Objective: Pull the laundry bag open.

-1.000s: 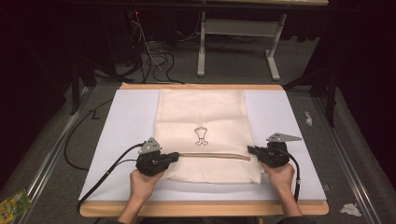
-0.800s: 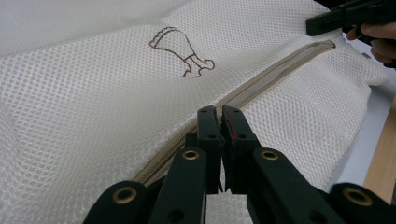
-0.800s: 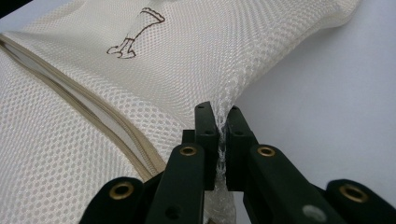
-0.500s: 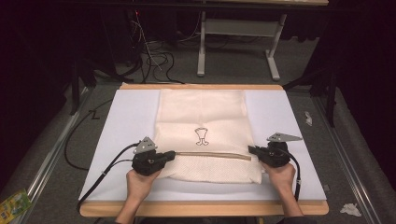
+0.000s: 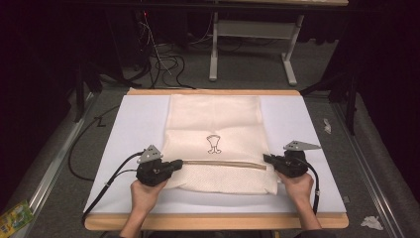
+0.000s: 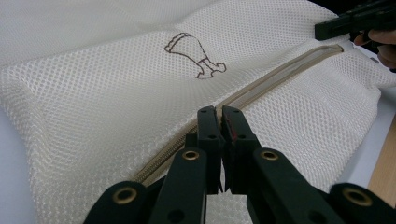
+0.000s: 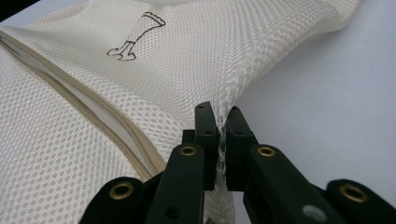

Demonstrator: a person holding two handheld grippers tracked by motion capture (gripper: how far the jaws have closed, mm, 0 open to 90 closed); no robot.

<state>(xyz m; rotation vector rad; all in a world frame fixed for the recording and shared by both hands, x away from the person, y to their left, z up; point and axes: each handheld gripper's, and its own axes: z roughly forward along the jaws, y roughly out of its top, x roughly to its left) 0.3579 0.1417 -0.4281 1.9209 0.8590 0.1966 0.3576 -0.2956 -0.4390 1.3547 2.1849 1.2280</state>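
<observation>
A cream mesh bag (image 5: 215,119) with a small brown print (image 5: 214,144) lies flat on the white mat (image 5: 133,124). A beige zipper (image 5: 223,163) runs across its near part. My left gripper (image 5: 179,163) is at the zipper's left end. In the left gripper view its jaws (image 6: 218,111) are shut right over the zipper line (image 6: 280,77), and the pull is hidden between them. My right gripper (image 5: 266,158) is at the bag's right edge. It is shut (image 7: 218,112) on a pinched fold of mesh (image 7: 229,93). The zipper (image 7: 84,105) gapes slightly there.
The mat lies on a wooden table (image 5: 213,221). Each gripper's cable (image 5: 106,183) trails toward the near edge. On the floor are wires (image 5: 163,64), a desk frame (image 5: 247,49) beyond the table, paper scraps (image 5: 370,222) at the right and a green packet (image 5: 15,215) at the left.
My left gripper has slid a little to the left along the zipper line. The right gripper has kept still with the mesh in it.
</observation>
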